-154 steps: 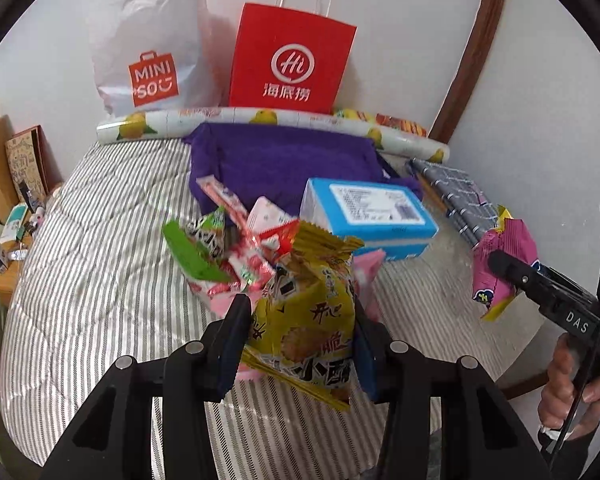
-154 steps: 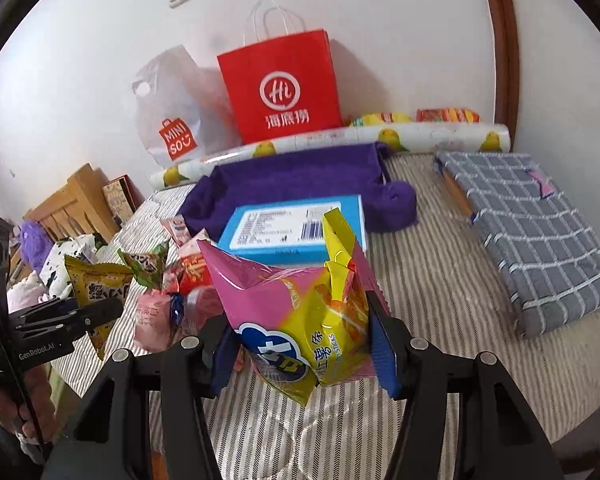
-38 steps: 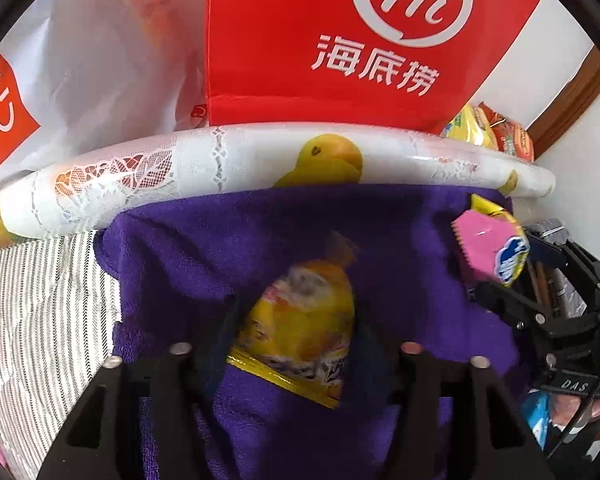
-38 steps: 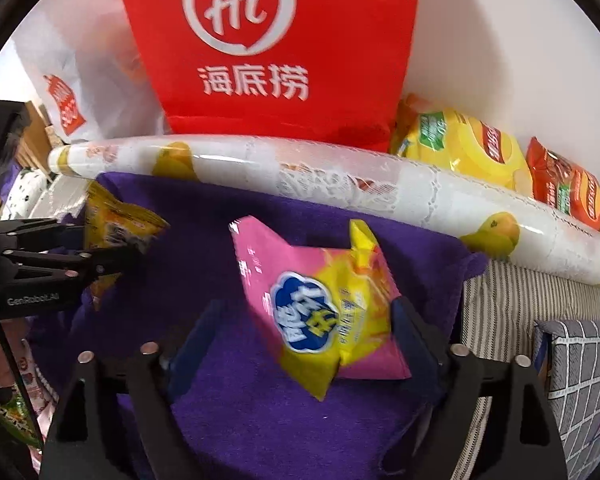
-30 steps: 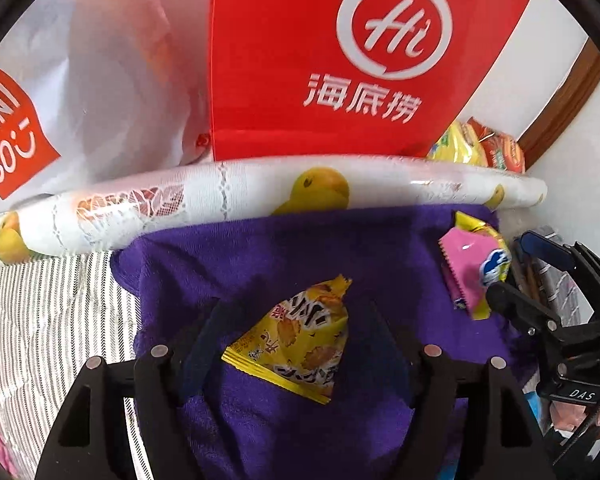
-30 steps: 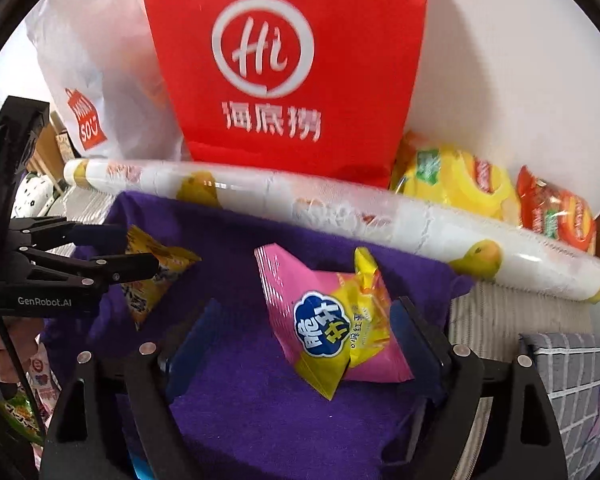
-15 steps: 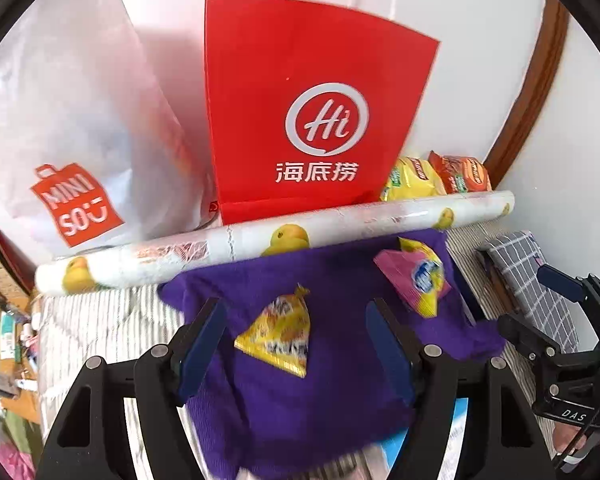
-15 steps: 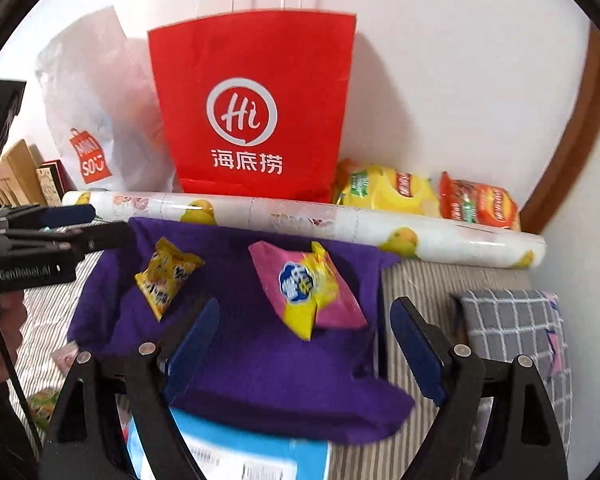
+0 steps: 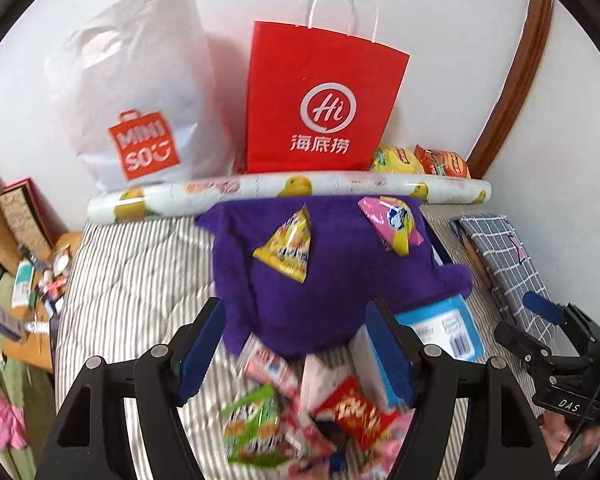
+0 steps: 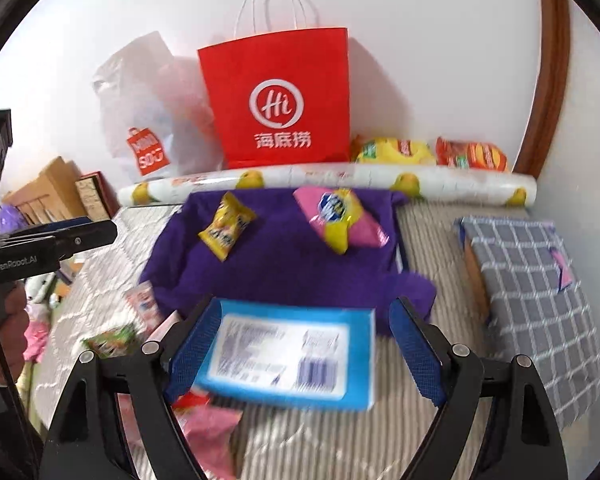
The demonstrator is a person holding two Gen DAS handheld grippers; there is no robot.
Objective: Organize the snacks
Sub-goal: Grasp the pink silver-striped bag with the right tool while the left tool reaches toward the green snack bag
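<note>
A yellow snack bag (image 9: 286, 248) and a pink-and-yellow snack bag (image 9: 392, 222) lie apart on the purple towel (image 9: 336, 292); both also show in the right wrist view, the yellow bag (image 10: 226, 230) left of the pink one (image 10: 340, 218). My left gripper (image 9: 296, 350) is open and empty, above a pile of small snack packets (image 9: 312, 412). My right gripper (image 10: 304, 344) is open and empty, over a blue box (image 10: 288, 354).
A red paper bag (image 9: 320, 108) and a white plastic bag (image 9: 140, 92) stand against the wall behind a rolled duck-print mat (image 9: 292, 192). Yellow and orange chip bags (image 10: 428, 154) lie behind the roll. A checked grey cushion (image 10: 536, 296) lies at the right.
Both grippers opened and let go of their snack bags on the purple towel, then drew back toward the near side of the bed. The bags stay where they were laid.
</note>
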